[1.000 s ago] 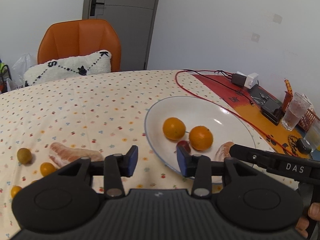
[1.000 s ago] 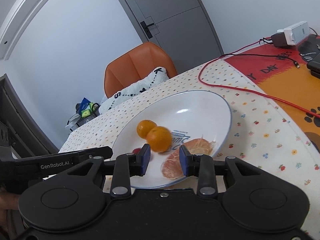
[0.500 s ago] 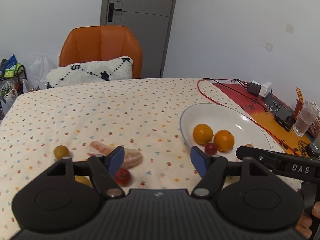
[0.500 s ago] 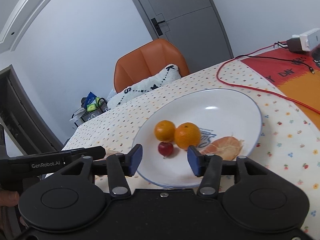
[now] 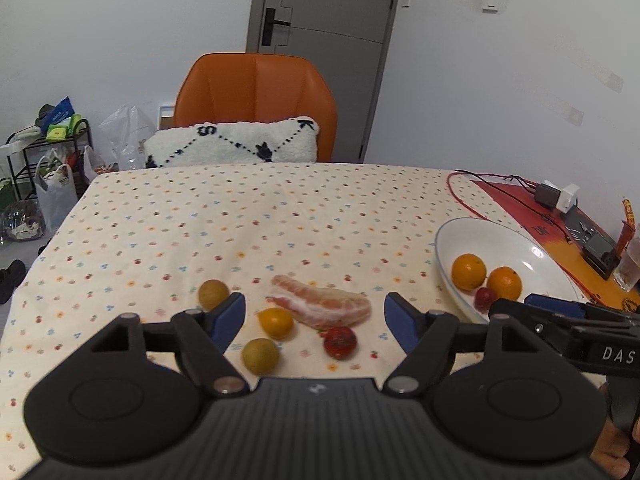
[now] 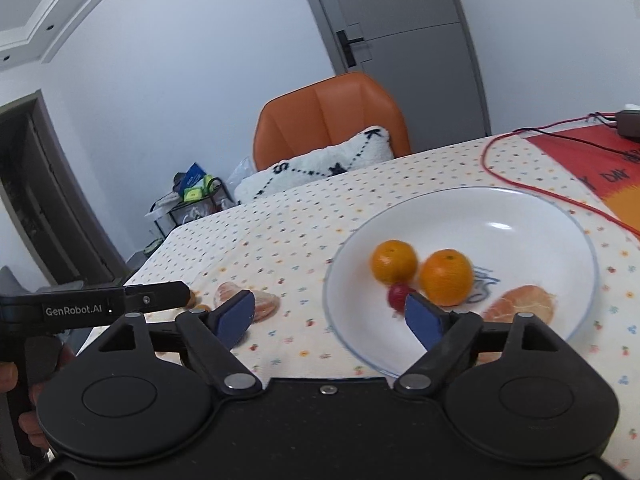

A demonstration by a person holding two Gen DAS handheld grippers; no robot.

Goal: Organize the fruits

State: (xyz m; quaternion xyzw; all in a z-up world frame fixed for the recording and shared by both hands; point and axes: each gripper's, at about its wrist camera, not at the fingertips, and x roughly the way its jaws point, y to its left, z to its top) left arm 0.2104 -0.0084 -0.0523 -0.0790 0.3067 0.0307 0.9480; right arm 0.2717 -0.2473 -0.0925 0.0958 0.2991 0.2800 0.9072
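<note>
A white plate [image 5: 516, 236] [image 6: 532, 208] holds two oranges [image 5: 469, 271] [image 6: 447, 277], a small red fruit [image 5: 484, 297] [image 6: 398, 294] and a peeled pomelo piece [image 6: 520, 304]. On the tablecloth lie another pomelo piece [image 5: 320, 306] [image 6: 260, 300], a red strawberry [image 5: 340, 342], a small orange fruit [image 5: 275, 322] and two yellow-green fruits [image 5: 214, 294] [image 5: 261, 356]. My left gripper [image 5: 316, 320] is open and empty above these loose fruits. My right gripper [image 6: 330, 316] is open and empty at the plate's near left rim.
An orange chair [image 5: 256, 100] with a white cushion [image 5: 232, 144] stands behind the table. A red cable [image 6: 520, 184], chargers [image 5: 558, 196], a dark device [image 5: 598, 250] and a glass [image 5: 630, 264] lie on the red-orange mat at the right.
Both grippers opened wide. My left gripper swung left from the plate to the loose fruits. My right gripper let go of the pomelo piece in the plate and drew back left.
</note>
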